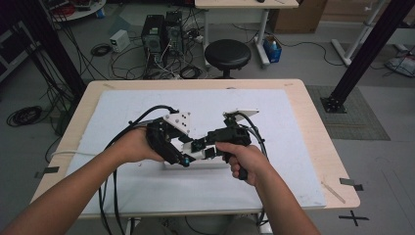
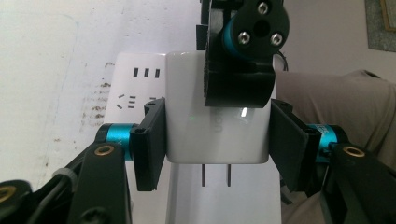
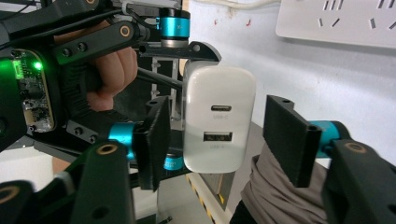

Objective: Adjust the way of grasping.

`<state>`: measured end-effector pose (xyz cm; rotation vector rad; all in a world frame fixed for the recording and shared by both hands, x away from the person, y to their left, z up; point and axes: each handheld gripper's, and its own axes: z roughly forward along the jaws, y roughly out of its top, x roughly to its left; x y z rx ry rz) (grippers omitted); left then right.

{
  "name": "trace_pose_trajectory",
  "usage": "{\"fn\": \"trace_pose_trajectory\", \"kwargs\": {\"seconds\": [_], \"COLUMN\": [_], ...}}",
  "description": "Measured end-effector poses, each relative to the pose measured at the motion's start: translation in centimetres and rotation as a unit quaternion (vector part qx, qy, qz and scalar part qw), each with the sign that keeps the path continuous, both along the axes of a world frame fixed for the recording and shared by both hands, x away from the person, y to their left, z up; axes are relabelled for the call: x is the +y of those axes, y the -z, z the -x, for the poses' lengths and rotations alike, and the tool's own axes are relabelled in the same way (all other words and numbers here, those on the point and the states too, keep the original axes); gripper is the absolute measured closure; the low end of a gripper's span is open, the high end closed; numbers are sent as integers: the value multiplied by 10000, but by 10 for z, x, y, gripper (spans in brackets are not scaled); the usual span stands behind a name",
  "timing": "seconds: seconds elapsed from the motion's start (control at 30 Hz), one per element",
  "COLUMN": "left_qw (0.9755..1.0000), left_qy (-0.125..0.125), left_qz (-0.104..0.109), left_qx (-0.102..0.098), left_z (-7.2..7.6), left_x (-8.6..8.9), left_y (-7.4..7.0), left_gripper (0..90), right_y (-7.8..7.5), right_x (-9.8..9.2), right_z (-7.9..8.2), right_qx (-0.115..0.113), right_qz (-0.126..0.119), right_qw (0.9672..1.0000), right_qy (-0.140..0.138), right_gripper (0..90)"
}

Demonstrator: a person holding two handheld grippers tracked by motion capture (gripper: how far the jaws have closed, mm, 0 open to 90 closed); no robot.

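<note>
left claw [image 2: 212,140]: clamped on white charger [image 2: 217,116] | right claw [image 3: 219,140]: apart around the charger, not pressing | power strip [image 2: 140,93] on table [image 1: 293,98]

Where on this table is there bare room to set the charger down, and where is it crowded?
The white mat is bare along its far edge, down its right side and across the near strip between the forearms. The middle is crowded: the left gripper holds the white charger, the right gripper brackets it, and the power strip lies underneath.
</note>
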<state>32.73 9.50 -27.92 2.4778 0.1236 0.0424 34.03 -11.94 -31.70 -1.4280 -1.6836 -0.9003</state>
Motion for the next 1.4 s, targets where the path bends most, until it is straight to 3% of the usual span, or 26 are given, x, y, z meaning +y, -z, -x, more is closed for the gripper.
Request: {"fn": "trace_pose_trajectory", "kwargs": {"seconds": [0.37, 0.53, 0.63, 0.77, 0.83, 1.03, 1.2, 1.33, 1.4], "left_qw": [9999, 9999, 9998, 9988, 9978, 9913, 9804, 9746, 9694], "left_qy": [57, 46, -27, -200, -159, -225, -219, -302, -387], "left_qz": [-101, -138, -171, -349, -474, -1165, -1791, -2032, -2243], "left_qx": [-106, -92, 33, 282, 442, 575, 794, 890, 916], "left_z": [1, 0, -2, -5, -6, -4, -4, -4, -6], "left_x": [-3, -5, -5, -4, -2, 1, 8, 16, 21], "left_y": [4, 6, 7, 6, 4, 4, 3, -2, -3], "left_gripper": [424, 423, 418, 307, 275, 247, 219, 219, 219], "right_y": [0, -1, -2, -7, -10, -17, -20, -24, -26], "right_x": [2, 3, 4, 6, 5, 6, 4, 2, 1], "right_z": [1, 2, 2, 3, 3, 2, 2, 1, 1], "right_qx": [-111, -142, -228, -425, -505, -633, -813, -874, -901], "right_qz": [93, 174, 257, 542, 667, 1282, 1851, 2303, 2433], "right_qw": [9999, 9997, 9994, 9976, 9965, 9897, 9792, 9690, 9655], "right_qy": [6, 5, -7, 10, -9, -85, -157, -196, -212], "right_gripper": [598, 605, 616, 618, 618, 618, 618, 618, 618]}}
